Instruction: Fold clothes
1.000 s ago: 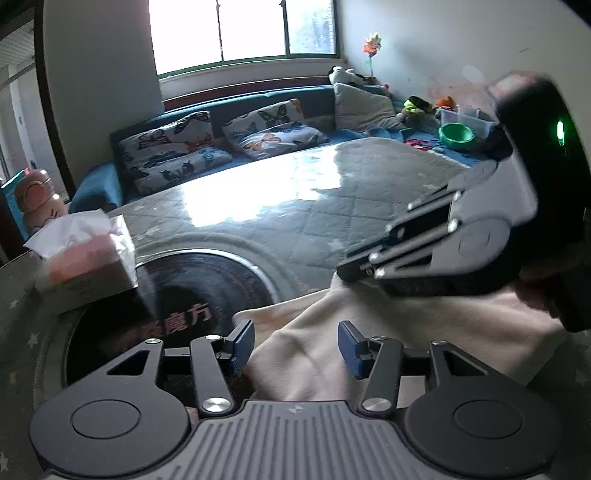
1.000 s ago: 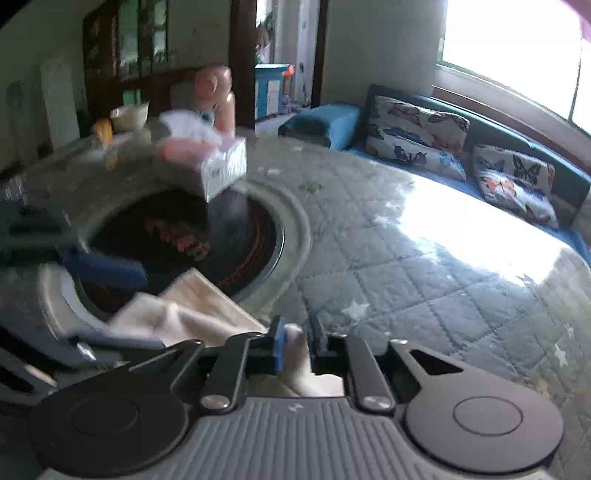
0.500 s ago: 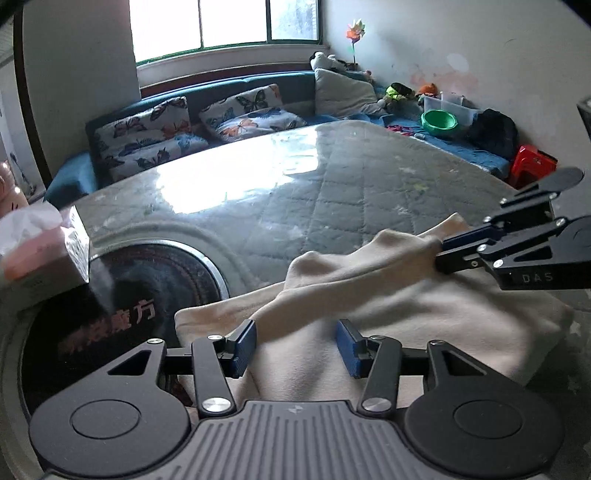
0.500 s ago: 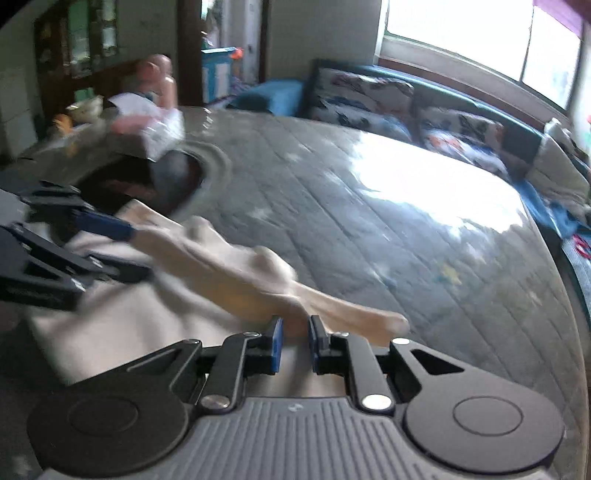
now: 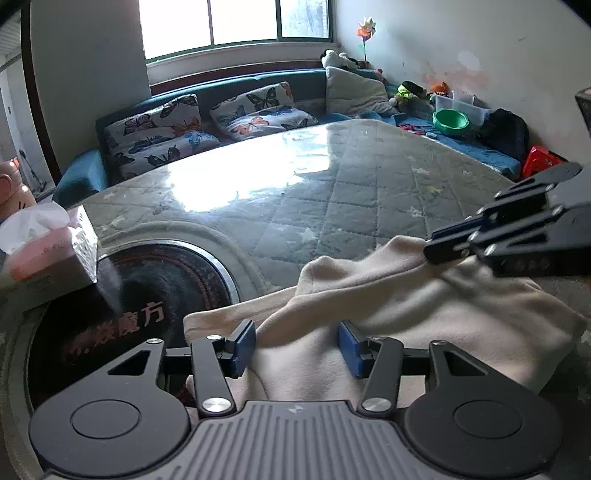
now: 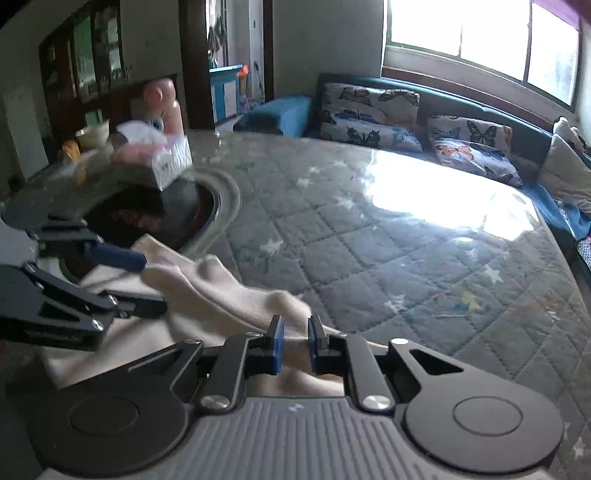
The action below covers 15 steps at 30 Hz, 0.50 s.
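A cream cloth [image 5: 424,317] lay rumpled on the near part of the bench [image 5: 369,206], a quilted grey-green surface under a glossy cover, with one corner reaching over the edge of the round dark inset [image 5: 147,288] set into it. The left gripper [image 5: 297,347] pointed down over the near edge of the cloth; its jaws stood about half apart, the blue pads on either side of a raised ridge of fabric, and no pad could be seen pressing on it. The cloth ran under and between those jaws and spread away to the right. The right gripper [image 5: 430,251] came in from the right side of the left wrist view, its jaws closed on a far corner of the cloth and lifting it into a peak above the rest. In the right wrist view the same gripper [image 6: 295,347] had its two blue pads drawn close with a thin fold of cream cloth [image 6: 229,295] pinched between them, and the fabric stretched from there toward the left gripper [image 6: 122,266], whose open jaws sat over the cloth's other end. A tissue box [image 5: 51,258] stood at the far rim of the dark inset, well apart from the cloth. Behind the bench ran a blue sofa [image 5: 92,173] with butterfly-print cushions [image 5: 162,129] under a window [image 5: 229,22].
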### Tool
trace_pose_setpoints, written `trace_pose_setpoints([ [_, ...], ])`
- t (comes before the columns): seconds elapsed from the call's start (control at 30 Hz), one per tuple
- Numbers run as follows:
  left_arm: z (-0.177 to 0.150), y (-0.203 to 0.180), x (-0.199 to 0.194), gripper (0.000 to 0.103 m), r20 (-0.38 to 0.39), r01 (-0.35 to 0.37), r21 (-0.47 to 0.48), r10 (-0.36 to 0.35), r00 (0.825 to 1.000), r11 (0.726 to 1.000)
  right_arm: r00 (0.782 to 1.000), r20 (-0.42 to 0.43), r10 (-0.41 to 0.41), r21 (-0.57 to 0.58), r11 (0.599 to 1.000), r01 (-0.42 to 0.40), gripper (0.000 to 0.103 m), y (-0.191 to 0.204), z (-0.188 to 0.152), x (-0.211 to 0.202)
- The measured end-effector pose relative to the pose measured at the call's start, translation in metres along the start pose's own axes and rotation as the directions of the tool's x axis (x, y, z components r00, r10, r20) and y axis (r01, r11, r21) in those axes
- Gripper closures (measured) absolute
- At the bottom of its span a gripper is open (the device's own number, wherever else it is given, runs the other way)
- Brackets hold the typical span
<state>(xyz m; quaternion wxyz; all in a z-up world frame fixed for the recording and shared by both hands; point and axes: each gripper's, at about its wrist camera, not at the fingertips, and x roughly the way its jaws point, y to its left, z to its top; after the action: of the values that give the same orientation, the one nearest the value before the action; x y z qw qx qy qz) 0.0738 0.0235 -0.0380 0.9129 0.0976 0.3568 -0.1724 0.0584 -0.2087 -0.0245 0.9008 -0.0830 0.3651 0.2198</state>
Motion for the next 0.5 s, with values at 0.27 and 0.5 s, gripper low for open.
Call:
trace_pose_setpoints([
  [0.27,-0.008,-0.016,-0.034,0.046,0.045,0.051,0.032,-0.052,0.998,0.998,1.0,-0.016,0.008,-0.02,1.0,-0.008,0.091,0.01,-0.027,-0.055],
  [0.5,-0.033,-0.005,-0.04,0.045,-0.005,0.028,-0.015,-0.028,1.0,1.0,0.999,-0.047,-0.014,0.011,1.0,0.015,0.091,0.012,-0.064,-0.061],
])
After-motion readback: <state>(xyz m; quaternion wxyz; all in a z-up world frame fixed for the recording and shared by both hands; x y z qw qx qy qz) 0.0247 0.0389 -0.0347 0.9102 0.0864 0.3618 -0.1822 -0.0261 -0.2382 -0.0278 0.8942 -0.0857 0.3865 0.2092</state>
